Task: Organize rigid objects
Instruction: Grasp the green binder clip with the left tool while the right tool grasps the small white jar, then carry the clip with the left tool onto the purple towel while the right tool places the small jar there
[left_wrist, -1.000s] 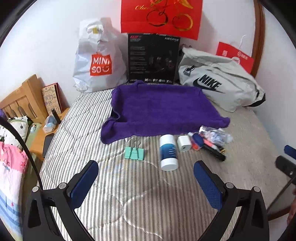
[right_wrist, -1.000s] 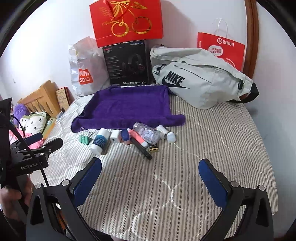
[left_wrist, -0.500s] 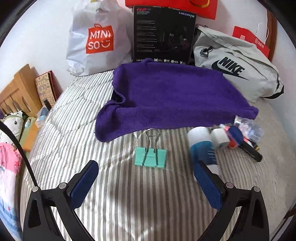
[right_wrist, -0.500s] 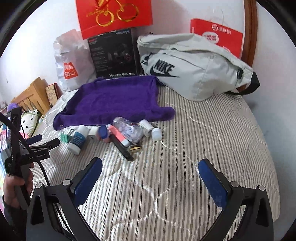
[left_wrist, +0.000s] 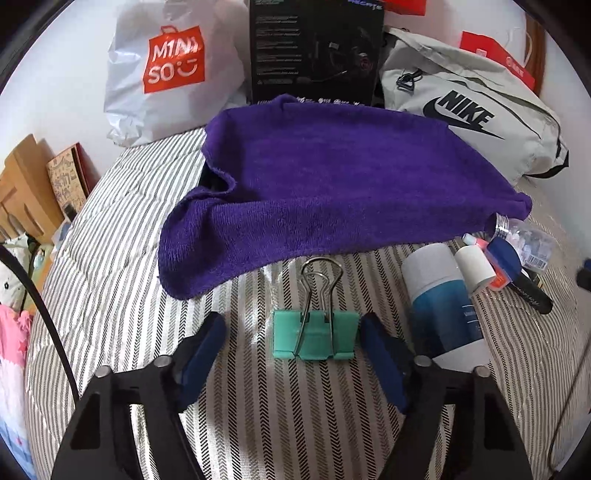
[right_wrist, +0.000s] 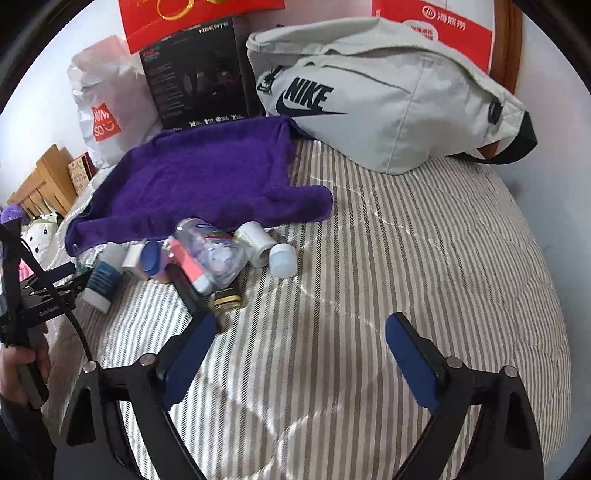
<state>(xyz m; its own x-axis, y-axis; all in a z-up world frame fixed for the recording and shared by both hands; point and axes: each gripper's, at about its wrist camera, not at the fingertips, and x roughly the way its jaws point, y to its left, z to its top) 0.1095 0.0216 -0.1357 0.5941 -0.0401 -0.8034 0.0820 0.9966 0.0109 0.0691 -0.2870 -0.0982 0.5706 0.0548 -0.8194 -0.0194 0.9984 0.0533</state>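
Risk first: left gripper (left_wrist: 291, 345) straddles the green binder clip (left_wrist: 316, 338), right pad just beside the clip's edge, left pad with a clear gap. If the jaws finish closing off-centre, the near pad likely shoves the clip sideways on the soft striped bedspread (left_wrist: 295, 424) before the far pad lands, so it may twist or pop out. Wire handles (left_wrist: 321, 280) lie flat, pointing toward the purple towel (left_wrist: 332, 184); a grip too far forward would catch wire, not the body. White-and-blue bottle (left_wrist: 443, 306) lies just beside the right finger, could get nudged and roll.

Left jaws have just been closing, now half spread, clip between them, neither pad pressing yet as far as I can tell. Clip sits flat on the bed, near the towel's front edge, slightly right of centre between the pads.

Right gripper (right_wrist: 295, 350) spread wide, jaws have just been narrowing a little, nothing between them, only bare bedspread. Pile of small bottles (right_wrist: 221, 258) lies ahead and left of it; left pad close to the black stick (right_wrist: 188, 291) and could bump it.
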